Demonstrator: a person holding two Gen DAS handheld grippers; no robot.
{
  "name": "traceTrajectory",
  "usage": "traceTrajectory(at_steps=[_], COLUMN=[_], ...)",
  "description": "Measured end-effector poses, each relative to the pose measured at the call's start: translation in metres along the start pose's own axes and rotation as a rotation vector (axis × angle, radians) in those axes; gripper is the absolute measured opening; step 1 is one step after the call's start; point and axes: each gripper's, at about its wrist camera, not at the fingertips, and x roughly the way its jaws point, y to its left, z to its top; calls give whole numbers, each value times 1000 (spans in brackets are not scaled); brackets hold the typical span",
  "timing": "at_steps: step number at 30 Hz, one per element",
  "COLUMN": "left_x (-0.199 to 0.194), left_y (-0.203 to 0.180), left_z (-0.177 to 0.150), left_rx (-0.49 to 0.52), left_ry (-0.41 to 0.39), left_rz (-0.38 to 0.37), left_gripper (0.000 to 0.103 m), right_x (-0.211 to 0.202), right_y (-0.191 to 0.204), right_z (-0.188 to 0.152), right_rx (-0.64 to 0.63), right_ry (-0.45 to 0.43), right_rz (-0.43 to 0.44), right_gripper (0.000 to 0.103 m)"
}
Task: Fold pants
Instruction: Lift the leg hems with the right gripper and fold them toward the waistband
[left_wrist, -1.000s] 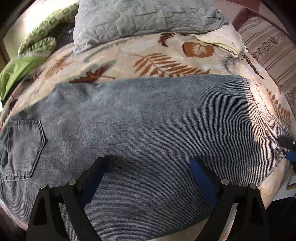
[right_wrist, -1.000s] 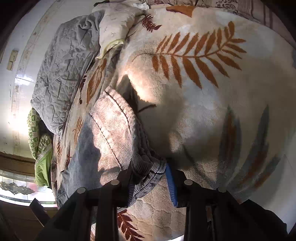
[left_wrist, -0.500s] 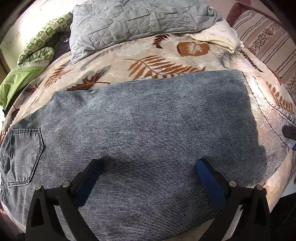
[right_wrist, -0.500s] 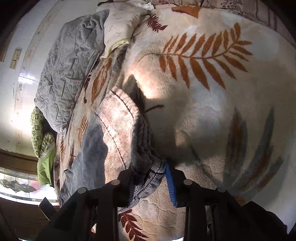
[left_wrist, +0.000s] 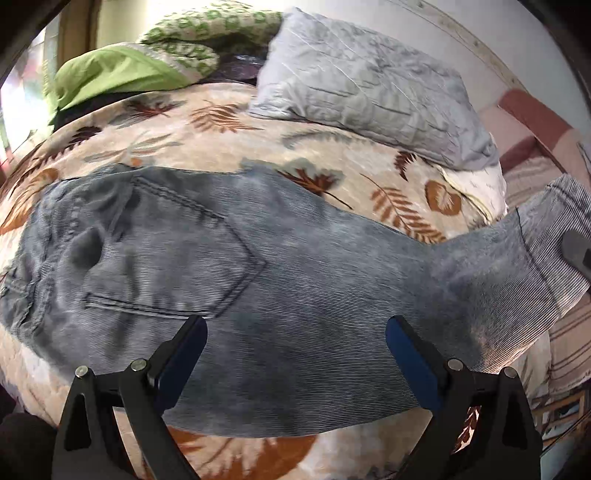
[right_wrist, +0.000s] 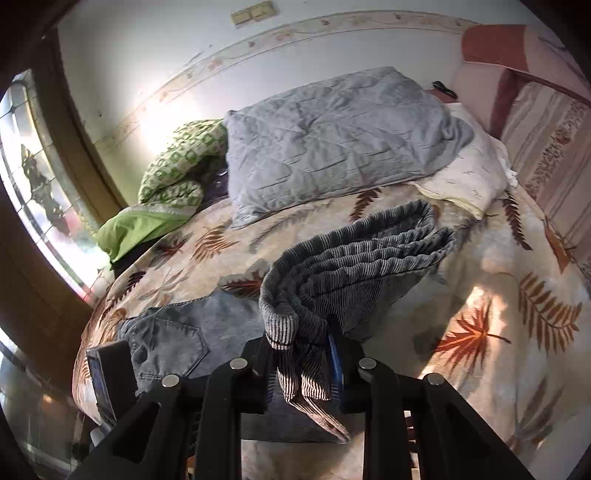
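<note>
Overhead, the left hand-held gripper (left_wrist: 295, 354) hangs wide open above grey pants (left_wrist: 229, 295) on the bed (left_wrist: 229, 147); the right hand-held gripper (right_wrist: 301, 365) pinches their raised hem.

Bare leaf-print blanket (right_wrist: 491, 295) lay open on the right, with free passage there. At the far side a grey quilted pillow (right_wrist: 332, 140) and green bedding (right_wrist: 147, 221) blocked the way. The lifted pants (right_wrist: 354, 254) hem hung across the middle, and the left gripper (right_wrist: 105, 380) stood near-left.
</note>
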Motion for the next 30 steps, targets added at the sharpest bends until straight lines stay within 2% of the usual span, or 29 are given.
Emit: traceTrajectory(at_steps=[2,4,7,8,9,10,12,14,17,20,22,24,27,30], left_x=[-19,-31,-37,-37,-38,-39,-41,-41,-34,-21,-13,-6,6,19], left_y=[36,64,89,91,92,90,83,69,50,34,26,20,16,11], left_z=[1,0,-4,-5,-6,-6,-4,0,5,3,1,-2,-5,-8], left_rx=[-68,-115,-168,-178,-187,-193,-202,-199,-224,-285,-319,-355,-388,-415], left_ry=[-37,-62,-51,-41,-33,-30,-23,-10,44,137,189,230,258,310], left_rz=[34,66,84,78,64,42,-22,-106,-243,-373,-458,-490,-440,-442], left_gripper=[98,98,98,98,98,98,98,98,98,98,98,98,98,97], right_x=[16,43,100,115,120,111,95,78,59,73,79,80,81,85], right_y=[34,52,58,54,48,43,27,3,-38,-72,-85,-91,-96,-100], right_z=[-16,-39,-83,-96,-105,-106,-101,-92,-81,-91,-102,-107,-105,-108], right_rx=[-72,-77,-77,-48,-21,-10,63,167,304,442,484,491,494,506], right_ry=[40,105,264,316,327,266,260,221,122,174,175,161,166,159], right_rz=[44,93,161,162,177,204,261,327,334,333,370,407,433,462], right_gripper=[25,29,80,80,80,80,80,82,88,88,88,88,88,88])
